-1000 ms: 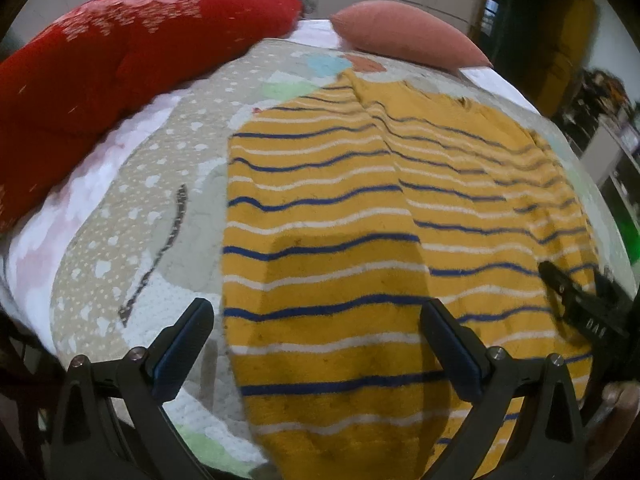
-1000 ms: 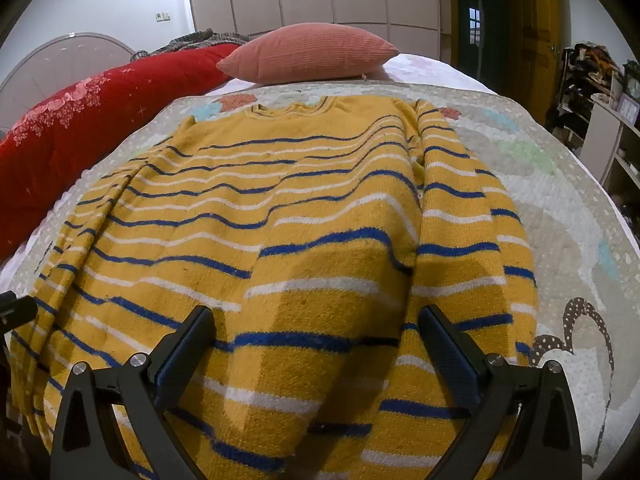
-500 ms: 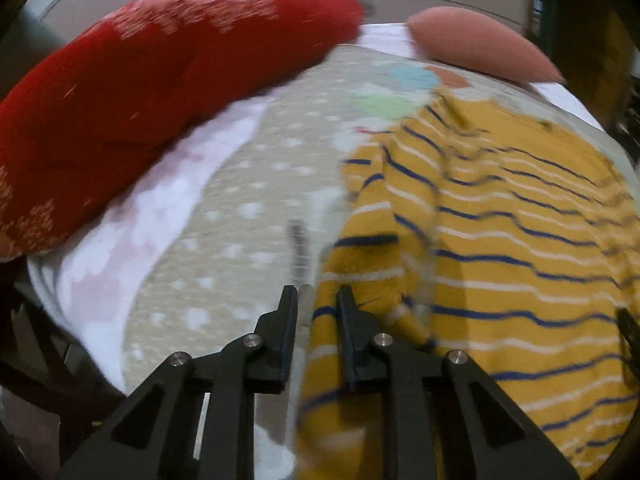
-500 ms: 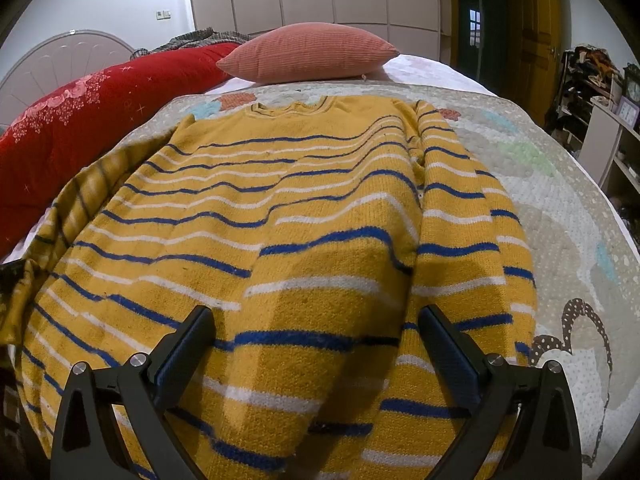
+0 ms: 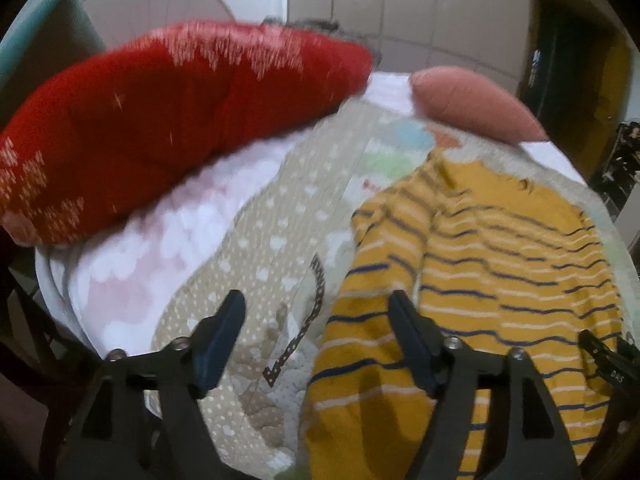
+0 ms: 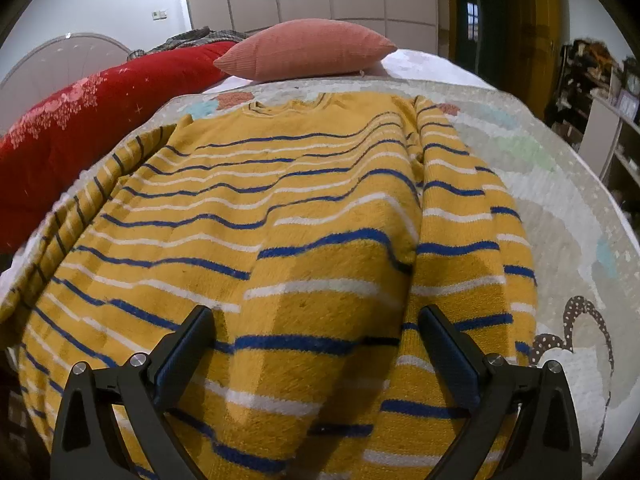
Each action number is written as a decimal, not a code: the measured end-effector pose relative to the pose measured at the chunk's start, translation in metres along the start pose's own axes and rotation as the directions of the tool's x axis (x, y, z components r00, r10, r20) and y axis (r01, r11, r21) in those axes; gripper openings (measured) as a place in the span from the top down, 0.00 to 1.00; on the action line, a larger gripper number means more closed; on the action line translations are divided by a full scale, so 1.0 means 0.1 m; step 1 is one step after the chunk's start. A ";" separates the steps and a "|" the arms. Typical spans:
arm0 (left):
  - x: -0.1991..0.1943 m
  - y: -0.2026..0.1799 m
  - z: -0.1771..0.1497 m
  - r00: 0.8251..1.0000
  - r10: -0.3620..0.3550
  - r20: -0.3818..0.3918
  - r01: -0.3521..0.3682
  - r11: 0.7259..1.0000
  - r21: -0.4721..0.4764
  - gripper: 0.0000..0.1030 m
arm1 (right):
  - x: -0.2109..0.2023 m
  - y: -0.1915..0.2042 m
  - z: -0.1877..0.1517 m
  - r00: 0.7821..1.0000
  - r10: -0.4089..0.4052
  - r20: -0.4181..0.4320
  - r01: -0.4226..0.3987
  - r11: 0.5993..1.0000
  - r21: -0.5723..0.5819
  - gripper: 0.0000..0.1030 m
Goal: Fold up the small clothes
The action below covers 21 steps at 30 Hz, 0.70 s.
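Note:
A yellow sweater (image 6: 280, 208) with blue and white stripes lies flat on the bed, collar at the far end. Its left sleeve (image 6: 80, 208) is spread out to the side. In the left wrist view that sleeve (image 5: 372, 272) lies along the body's (image 5: 520, 264) left edge. My left gripper (image 5: 316, 308) hovers over the sleeve's edge and the quilt beside it. Its jaws are opening and the pads press on nothing. My right gripper (image 6: 316, 320) stands open above the sweater's lower middle, its fingers apart with only flat knit below. Its black tip (image 5: 608, 364) shows at the right.
A patterned quilt (image 5: 256, 264) covers the bed. A rolled red blanket (image 5: 160, 120) lies along the left side and a pink pillow (image 6: 308, 52) sits past the collar. The bed's edge drops off at the near left. Shelves (image 6: 604, 120) stand at the right.
The left gripper shut on the sleeve, drew it out to the left, then opened and let it go while rising. The right gripper stayed still and open.

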<state>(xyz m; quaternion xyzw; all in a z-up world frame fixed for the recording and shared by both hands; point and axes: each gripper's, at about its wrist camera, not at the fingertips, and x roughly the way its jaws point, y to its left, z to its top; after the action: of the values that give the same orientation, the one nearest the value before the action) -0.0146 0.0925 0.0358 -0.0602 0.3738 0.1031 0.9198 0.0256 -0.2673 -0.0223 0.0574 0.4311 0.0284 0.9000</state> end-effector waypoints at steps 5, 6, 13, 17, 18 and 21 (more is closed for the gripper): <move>-0.26 -0.09 0.05 0.995 0.012 0.098 -0.014 1.000 0.022 0.19 | -0.04 -0.10 0.03 0.998 0.062 -0.015 -0.061 0.996 0.059 0.00; -0.27 -0.09 0.05 0.995 0.003 0.101 -0.006 1.000 0.028 0.19 | -0.04 -0.07 0.03 0.998 0.054 -0.018 -0.053 0.998 0.035 0.00; -0.42 -0.25 0.07 0.992 -0.011 0.123 0.005 0.999 0.047 0.19 | 0.06 0.16 0.02 0.994 -0.096 -0.054 0.090 0.990 -0.111 0.00; -0.66 -0.39 0.03 0.973 -0.040 0.228 0.025 0.997 0.068 0.00 | 0.10 0.29 0.02 0.981 -0.185 -0.048 0.174 0.969 -0.177 0.00; -0.70 -0.42 0.03 0.968 -0.049 0.245 0.031 0.996 0.079 0.00 | 0.10 0.29 0.02 0.981 -0.191 -0.045 0.181 0.969 -0.169 0.00; -0.71 -0.52 0.04 0.965 -0.087 0.246 0.055 0.989 0.136 0.00 | 0.07 0.22 0.01 0.982 -0.185 -0.046 0.179 0.977 -0.116 0.00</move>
<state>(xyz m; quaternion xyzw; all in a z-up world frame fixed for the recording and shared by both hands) -0.0490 0.0321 0.0903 -0.0010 0.2580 0.0527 0.9647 0.0308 -0.2444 -0.0239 -0.0333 0.4575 -0.0284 0.8881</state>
